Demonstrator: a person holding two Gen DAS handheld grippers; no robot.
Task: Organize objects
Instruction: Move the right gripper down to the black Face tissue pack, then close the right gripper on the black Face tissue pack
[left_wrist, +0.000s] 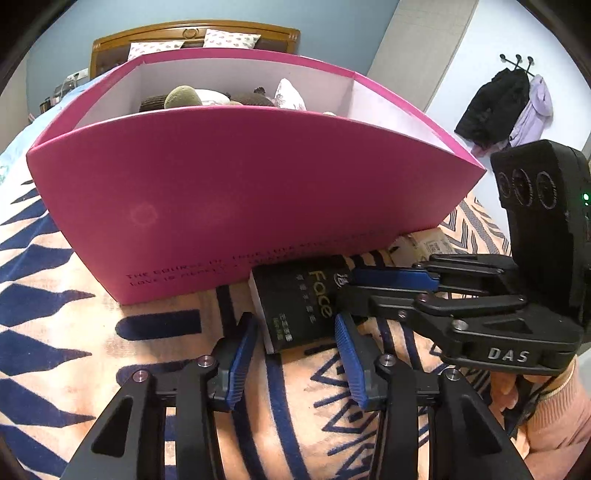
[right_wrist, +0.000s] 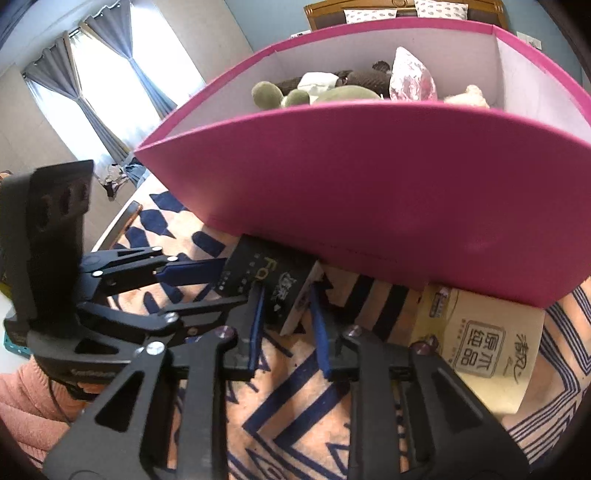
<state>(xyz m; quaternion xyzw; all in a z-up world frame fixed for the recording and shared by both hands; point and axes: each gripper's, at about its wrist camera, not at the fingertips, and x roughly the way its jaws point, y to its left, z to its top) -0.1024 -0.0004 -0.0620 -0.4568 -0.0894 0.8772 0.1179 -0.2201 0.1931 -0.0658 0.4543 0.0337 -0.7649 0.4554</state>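
Best done by bringing the wide-open, empty left claw (left_wrist: 295, 343) squarely over the near end of the black pack (left_wrist: 301, 304) lying flat on the patterned blanket (left_wrist: 74, 332), its far end touching the foot of the pink box (left_wrist: 229, 192), then lifting straight up before swinging over the rim. Worth minding the right claw (right_wrist: 286, 325), also spread open and gripping nothing, its tips at the pack's other end and close beside the left one. Little room against the tall box wall; tan tissue pack (right_wrist: 480, 354) tucked just right, open blanket nearer.
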